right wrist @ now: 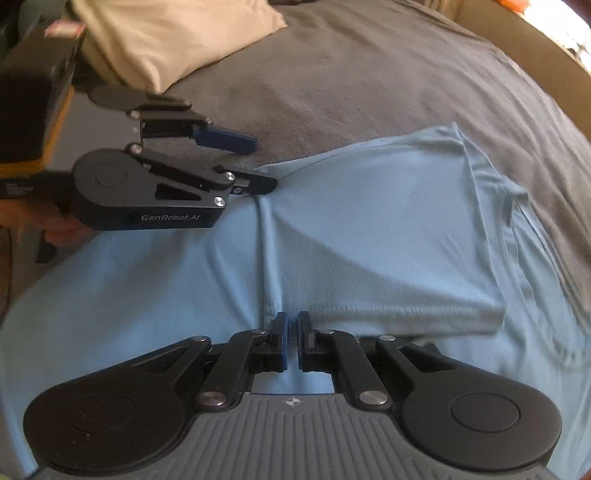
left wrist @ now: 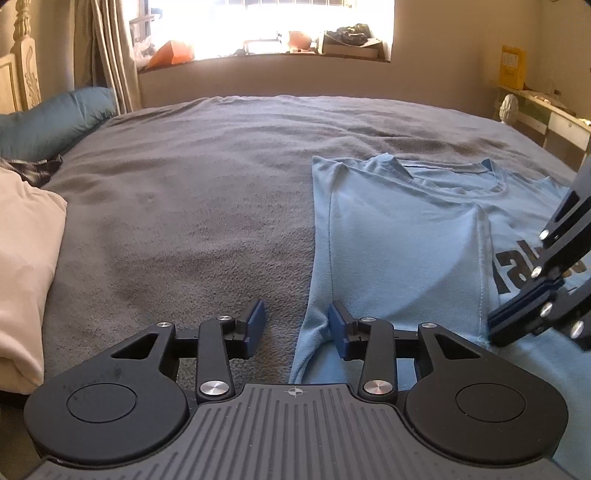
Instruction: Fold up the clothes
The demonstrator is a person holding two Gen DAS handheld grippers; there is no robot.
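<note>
From my left camera, the light blue cotton T-shirt (left wrist: 406, 240) lies on the grey fleece blanket (left wrist: 203, 184) that covers the bed, filling the 1 to 5 o'clock part of the view. One side panel is already folded over the body, its edge running from about 12 down to 6 o'clock, and dark printed letters show at 3 o'clock, partly hidden. My left tool (left wrist: 297, 328) sits at 6 o'clock with its blue pads wide apart and nothing between them; the right-hand pad touches the shirt's folded edge, the other is over bare blanket. The right tool (left wrist: 517, 317) comes in from 4 o'clock, its blue tips pressed together at the hem of the folded panel. A cream pillow (left wrist: 26, 277) lies at 9 o'clock, a teal pillow (left wrist: 51, 114) at 10, and a bright window (left wrist: 266, 26) at 12.

From my right camera, the shirt (right wrist: 369, 229) spreads across the lower and middle frame, the folded panel reaching toward 2 o'clock. The right tool (right wrist: 291, 339) at 6 o'clock has its pads nearly together with a narrow slit between; I cannot tell whether cloth is pinched there. The left tool (right wrist: 240, 162) shows at 9 to 10 o'clock, spread open over the shirt's edge, and a hand (right wrist: 62, 230) grips it from beneath.
</note>
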